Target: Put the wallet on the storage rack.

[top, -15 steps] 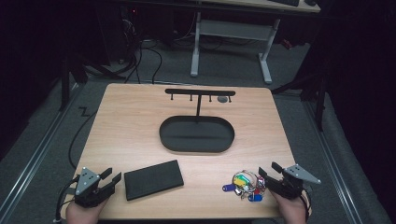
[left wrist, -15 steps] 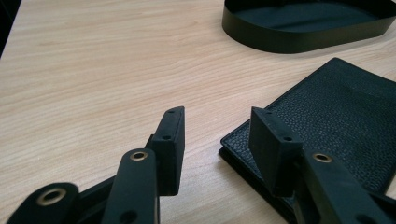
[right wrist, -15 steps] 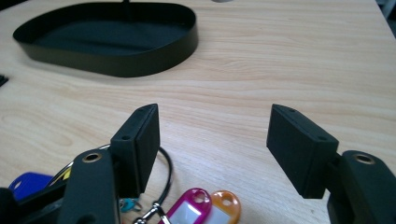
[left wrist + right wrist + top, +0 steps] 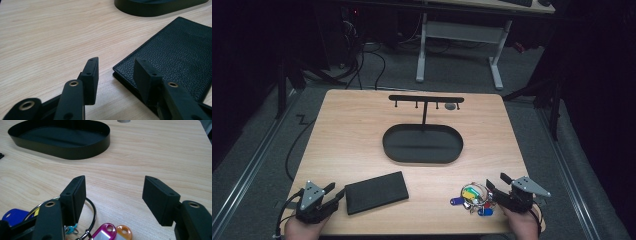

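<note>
The right gripper [image 4: 115, 195] stands with its jaws wide apart and nothing between them; in the right gripper view, the left jaw sits right at the wire ring of the bunch of keys [image 4: 75, 225], whose blue, magenta and orange tags spread along the bottom left of the frame. In the high view the bunch [image 4: 472, 198] lies at the lower right of the table [image 4: 352, 130], just left of that gripper [image 4: 497, 184].

The left gripper [image 4: 115, 75] is also open and empty, its right jaw over the near corner of the black leather wallet [image 4: 175, 47], which lies flat in the lower left of the high view [image 4: 376, 191].

To pick up the keys well, I would shift the right gripper sideways until the ring lies between both jaws, lower until the tips almost touch the wood, then close on the ring itself, not on a loose tag. The oval tray [image 4: 422, 143] with its hook stand [image 4: 426, 99] waits at centre frame, well apart from both.
</note>
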Demonstrator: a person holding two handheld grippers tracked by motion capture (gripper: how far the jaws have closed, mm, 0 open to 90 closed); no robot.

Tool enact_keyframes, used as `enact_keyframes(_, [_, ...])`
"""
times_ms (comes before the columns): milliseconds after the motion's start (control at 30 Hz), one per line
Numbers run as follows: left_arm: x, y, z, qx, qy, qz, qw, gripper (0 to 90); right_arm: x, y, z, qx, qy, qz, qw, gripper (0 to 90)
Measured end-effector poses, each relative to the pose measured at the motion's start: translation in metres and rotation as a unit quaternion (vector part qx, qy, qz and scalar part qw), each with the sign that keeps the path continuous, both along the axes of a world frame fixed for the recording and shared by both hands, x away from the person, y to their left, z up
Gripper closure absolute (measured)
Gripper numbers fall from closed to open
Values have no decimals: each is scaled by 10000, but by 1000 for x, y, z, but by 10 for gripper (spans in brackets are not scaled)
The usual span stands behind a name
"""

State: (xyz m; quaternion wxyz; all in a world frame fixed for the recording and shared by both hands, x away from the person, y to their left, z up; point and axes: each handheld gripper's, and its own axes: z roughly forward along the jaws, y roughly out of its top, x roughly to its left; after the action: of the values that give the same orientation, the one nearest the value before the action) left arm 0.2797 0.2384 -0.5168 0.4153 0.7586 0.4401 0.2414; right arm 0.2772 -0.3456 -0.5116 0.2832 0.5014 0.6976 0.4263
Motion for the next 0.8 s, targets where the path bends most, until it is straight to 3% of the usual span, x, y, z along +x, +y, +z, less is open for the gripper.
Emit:
enact_keyframes(167, [-3, 4, 0, 2, 12, 62, 10000, 587, 4, 0, -2, 93, 40, -23, 9999, 356])
enact_keyframes(333, [-4, 5, -4, 141, 206, -84, 9997, 636, 6, 0, -3, 55, 85, 50, 9999, 366])
enact_keyframes(467, [-5, 2, -7, 385, 393, -226, 9982, 702, 8, 1, -3, 43, 126, 137, 9998, 370])
enact_keyframes(500, [-7, 0, -10, 460, 519, -258, 9973, 752, 8, 2, -3, 28, 147, 140, 9998, 371])
enact_keyframes(567, [-9, 0, -10, 436, 580, -269, 9970, 771, 8, 2, -3, 30, 146, 128, 9998, 372])
enact_keyframes(667, [-13, -5, -11, 557, 581, -324, 9962, 825, 7, 2, -2, 11, 122, 148, 9998, 374])
enact_keyframes(800, [-17, -12, -12, 870, 577, -497, 9933, 868, 6, 0, -3, 16, 154, 134, 9998, 377])
